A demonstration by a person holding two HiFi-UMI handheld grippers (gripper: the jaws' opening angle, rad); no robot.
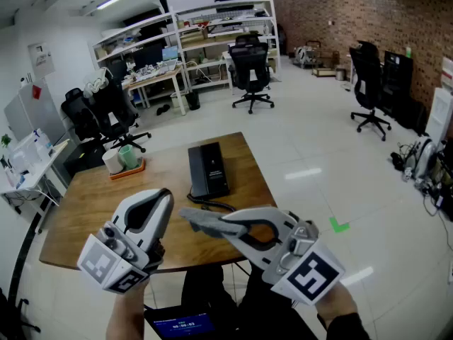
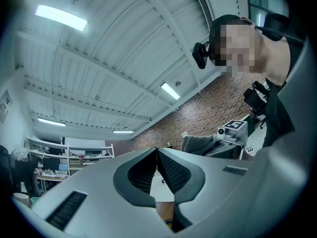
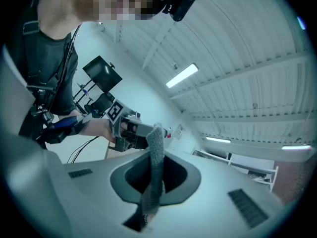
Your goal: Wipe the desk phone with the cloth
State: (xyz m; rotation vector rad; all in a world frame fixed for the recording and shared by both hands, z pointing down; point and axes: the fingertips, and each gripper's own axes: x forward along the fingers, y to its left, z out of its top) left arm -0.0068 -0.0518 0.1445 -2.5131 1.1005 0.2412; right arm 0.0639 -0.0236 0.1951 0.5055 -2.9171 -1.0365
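The black desk phone [image 1: 208, 168] lies on the wooden table [image 1: 85, 204], its coiled cord [image 1: 214, 205] at its near end. My right gripper [image 1: 192, 217] is held above the table's near edge, shut on a grey cloth [image 1: 204, 222]. That cloth [image 3: 155, 162] stands pinched between the jaws in the right gripper view. My left gripper [image 1: 164, 194] hangs left of it, tips pointing away from me, shut with nothing in it [image 2: 157, 149]. Both gripper views look up at the ceiling, so neither shows the phone.
An orange tray with cups [image 1: 124, 161] sits at the table's far left corner. Office chairs [image 1: 251, 73], shelves and desks stand beyond. Another chair [image 1: 369, 91] and floor cables [image 1: 425, 168] lie to the right. A tablet screen [image 1: 180, 326] is below the table edge.
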